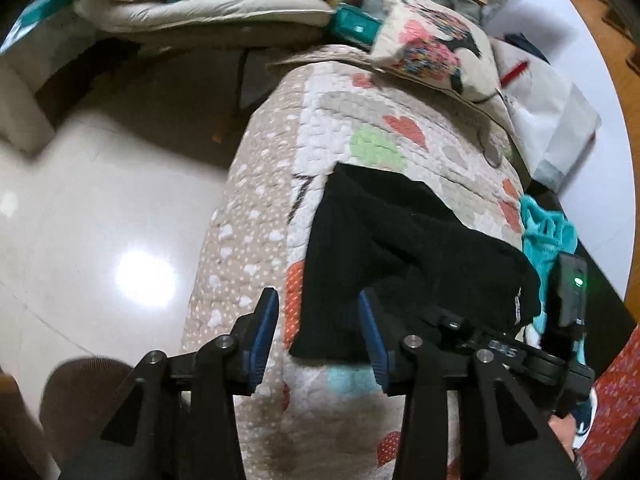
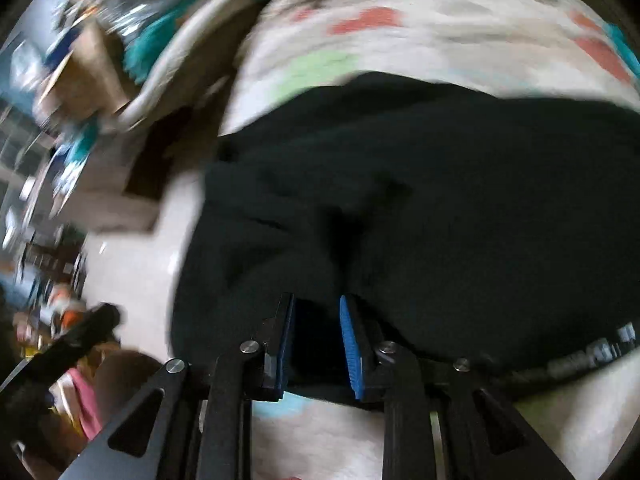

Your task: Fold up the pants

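Your left gripper (image 1: 318, 314) hangs released, jaws spread over the near left corner of the black fleece pants (image 1: 404, 248). Your right gripper (image 2: 316, 322) is partly closed with dark cloth between its blue pads (image 2: 351, 344); whether it pinches, I cannot tell. The pants lie bunched on the heart-patterned quilted cover (image 1: 352, 120), so you look mid-fold: next, clamp the left corner and flatten.

We are seeing a heart-patterned quilt (image 1: 360, 128) lying under a printed cushion (image 1: 436, 48). A teal cloth (image 1: 546, 232) is sitting beside white paper bags (image 1: 556, 120), above a glossy floor (image 1: 100, 220).
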Tool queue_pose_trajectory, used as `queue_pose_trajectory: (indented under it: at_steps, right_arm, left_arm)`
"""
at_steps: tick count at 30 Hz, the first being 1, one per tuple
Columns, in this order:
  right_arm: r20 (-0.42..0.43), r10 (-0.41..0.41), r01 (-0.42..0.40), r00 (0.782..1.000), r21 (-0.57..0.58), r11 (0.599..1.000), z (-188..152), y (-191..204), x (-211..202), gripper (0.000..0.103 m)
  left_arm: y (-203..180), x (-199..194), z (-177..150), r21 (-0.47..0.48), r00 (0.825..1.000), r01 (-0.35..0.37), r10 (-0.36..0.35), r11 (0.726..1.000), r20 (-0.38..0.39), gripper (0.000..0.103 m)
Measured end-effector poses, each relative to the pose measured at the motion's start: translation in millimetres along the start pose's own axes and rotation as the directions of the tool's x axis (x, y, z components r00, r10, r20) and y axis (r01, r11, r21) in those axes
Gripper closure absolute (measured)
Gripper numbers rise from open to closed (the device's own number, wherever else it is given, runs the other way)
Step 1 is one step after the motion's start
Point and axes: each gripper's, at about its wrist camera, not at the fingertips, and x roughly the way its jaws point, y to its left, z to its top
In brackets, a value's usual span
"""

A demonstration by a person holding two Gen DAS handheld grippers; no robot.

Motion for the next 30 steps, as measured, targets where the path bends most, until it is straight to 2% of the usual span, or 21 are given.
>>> queue_pose_trajectory:
  at_steps: [2, 6, 8, 10, 11, 13, 16, 23, 27, 30]
  right_arm:
    - [0.068, -0.032, 0.029, 0.997, 0.044, 0.999, -5, -17, -24, 0.077]
    - [0.213, -0.032, -0.004, 0.977, 0.167, 0.986, -22, -55, -70, 0.077]
    - [0.281, -0.069, 0.003, 0.957, 0.229, 0.974, -33, -72, -88, 0.077]
    - [0.332, -0.143, 0.038, 0.933, 0.304, 0.952, -43, -90, -101, 0.071]
    - [0.348, -0.182, 0.052, 0.92, 0.351, 0.935, -45, -100, -105, 0.066]
    - [0.363, -0.223, 0.05, 0.905, 0.431, 0.901, -49, -119, -109, 0.06]
    - [0.376, -0.231, 0.016, 0.897, 0.495, 0.869, -49, -139, -107, 0.058]
    - [0.361, -0.23, -0.015, 0.904, 0.563, 0.826, -48, -167, -96, 0.055]
    - [0.38, -0.27, 0.001, 0.885, 0.577, 0.817, -42, -170, -94, 0.053]
    - [0.386, -0.284, 0.013, 0.878, 0.574, 0.819, -42, -170, -89, 0.047]
  left_arm:
    - [-15, 4, 5, 0.055, 1.0, 0.003, -0.003, 0.998, -0.009, 0.062]
    - [-60, 19, 16, 0.167, 0.998, 0.051, -0.044, 0.985, -0.046, 0.061]
    - [-82, 26, 21, 0.22, 0.996, 0.071, -0.058, 0.973, -0.067, 0.061]
    - [-114, 36, 26, 0.295, 0.993, 0.101, -0.079, 0.95, -0.087, 0.061]
    - [-128, 39, 28, 0.323, 0.992, 0.111, -0.085, 0.94, -0.094, 0.06]
    - [-162, 50, 32, 0.389, 0.986, 0.155, -0.116, 0.908, -0.122, 0.057]
    - [-205, 71, 34, 0.443, 0.971, 0.225, -0.163, 0.868, -0.174, 0.054]
    - [-290, 141, 33, 0.525, 0.944, 0.307, -0.182, 0.794, -0.277, 0.054]
    - [-328, 181, 30, 0.538, 0.918, 0.366, -0.199, 0.76, -0.343, 0.054]
    - [-355, 210, 23, 0.57, 0.899, 0.399, -0.183, 0.719, -0.399, 0.054]
